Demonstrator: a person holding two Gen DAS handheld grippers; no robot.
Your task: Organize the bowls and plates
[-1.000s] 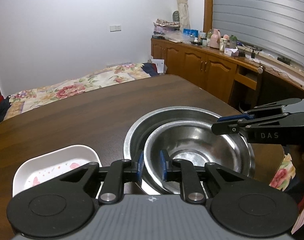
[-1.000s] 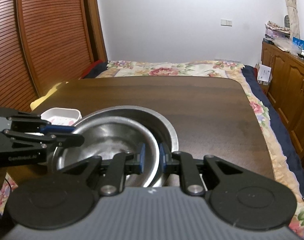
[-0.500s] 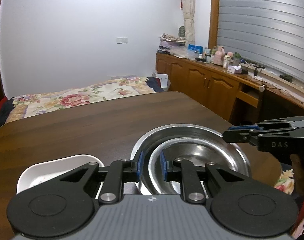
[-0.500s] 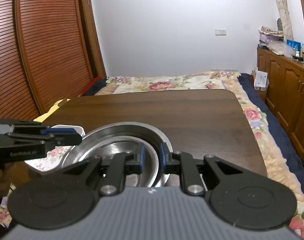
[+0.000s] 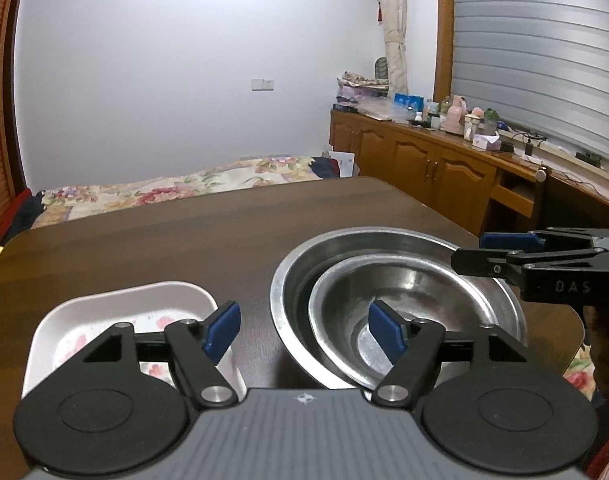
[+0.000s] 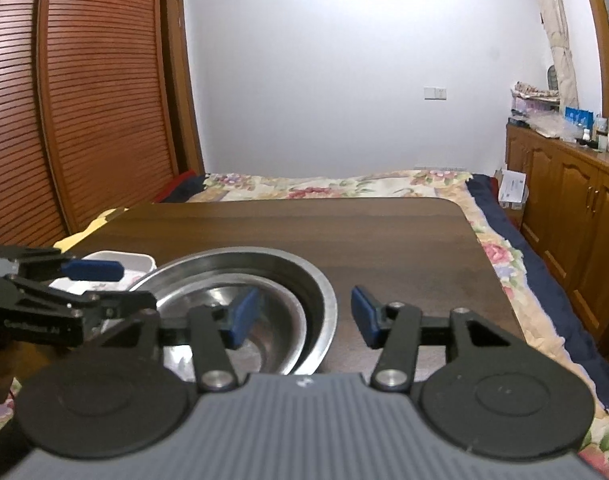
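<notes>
A small steel bowl (image 5: 384, 300) sits nested inside a large steel bowl (image 5: 304, 268) on the dark wooden table (image 5: 184, 232). A white square dish with a flower pattern (image 5: 116, 308) lies to their left. My left gripper (image 5: 304, 332) is open and empty, above the gap between the dish and the bowls. My right gripper (image 6: 304, 316) is open and empty over the right rim of the large bowl (image 6: 324, 300); the small bowl (image 6: 272, 320) and the dish (image 6: 128, 262) show there too. Each gripper appears in the other's view, side-on.
The table's right edge (image 6: 492, 272) borders a floral bedspread (image 6: 504, 256). A bed (image 5: 164, 188) lies beyond the far edge. Wooden cabinets with bottles (image 5: 444, 160) line the right wall. A slatted wooden door (image 6: 84, 120) stands at the left.
Both grippers were shut on the small bowl's rim and have opened, letting it rest in the large bowl. Both have pulled back and risen a little.
</notes>
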